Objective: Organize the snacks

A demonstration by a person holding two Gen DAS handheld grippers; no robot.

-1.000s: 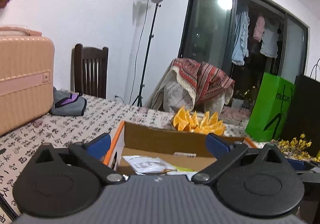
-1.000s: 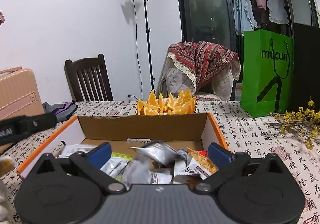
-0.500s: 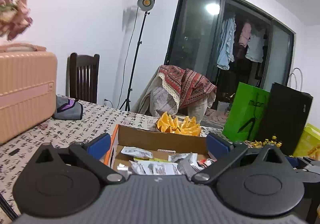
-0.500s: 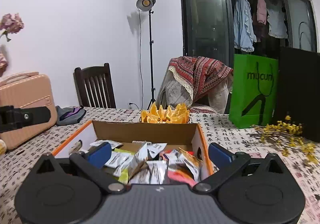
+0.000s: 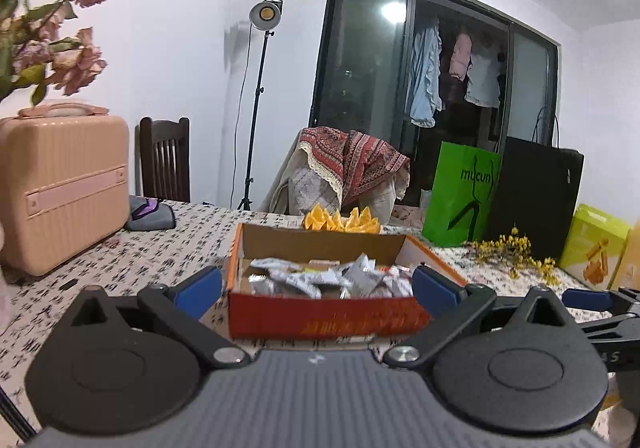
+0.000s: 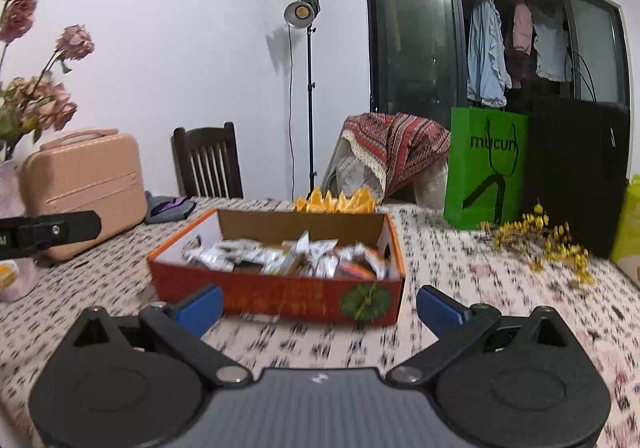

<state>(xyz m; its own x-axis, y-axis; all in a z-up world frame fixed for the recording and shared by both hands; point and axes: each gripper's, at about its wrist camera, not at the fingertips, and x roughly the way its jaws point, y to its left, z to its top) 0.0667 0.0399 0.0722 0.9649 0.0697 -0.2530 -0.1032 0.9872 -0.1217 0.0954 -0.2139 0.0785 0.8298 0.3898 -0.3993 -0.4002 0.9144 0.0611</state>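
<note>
Crosswise ahead lies the snack box (image 6: 280, 294), both tongs (image 5: 316, 286) (image 6: 318, 306) wide, empty.

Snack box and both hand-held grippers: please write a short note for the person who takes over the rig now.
Left hand-held gripper: open, empty, in front of the snack box.
Right hand-held gripper: open, empty, also short of the box.
Snack packets lie in a loose pile inside the box on the table. Orange pieces sit behind it.
Done: nothing visibly sorted.
Left: probably pick out and arrange the packets.
</note>
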